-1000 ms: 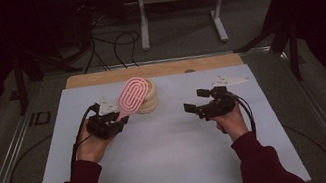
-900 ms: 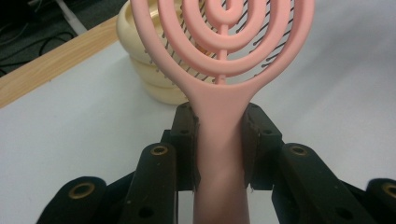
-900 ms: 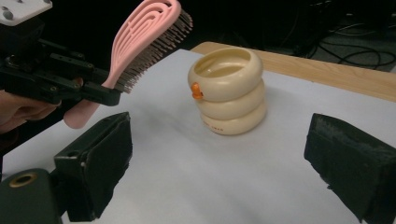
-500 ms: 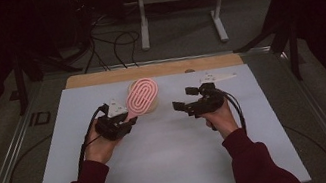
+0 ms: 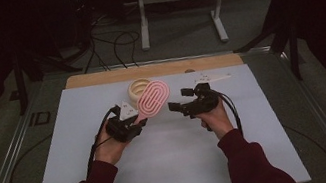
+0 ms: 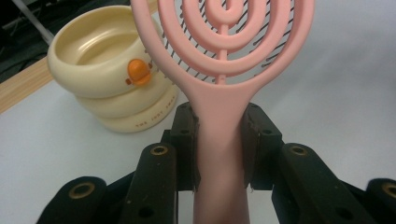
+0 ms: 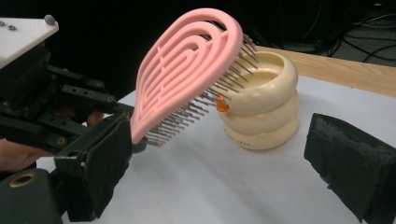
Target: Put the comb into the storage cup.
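High view: the pink plastic hairbrush with a looped, open-work head [image 5: 153, 99], clamped by its handle in the left gripper [image 5: 132, 126], has swung away from the cream ring-stacked pot with a small orange duck bill [image 5: 139, 88] toward the table's middle, and the right gripper [image 5: 177, 106] has drawn in close to its head, jaws apart and empty. That reads as a handover or a two-handed regrip being set up. In the right gripper view the brush tilts, thin dark bristles pointing down toward the pot, held clear above the white tabletop [image 5: 174, 165].
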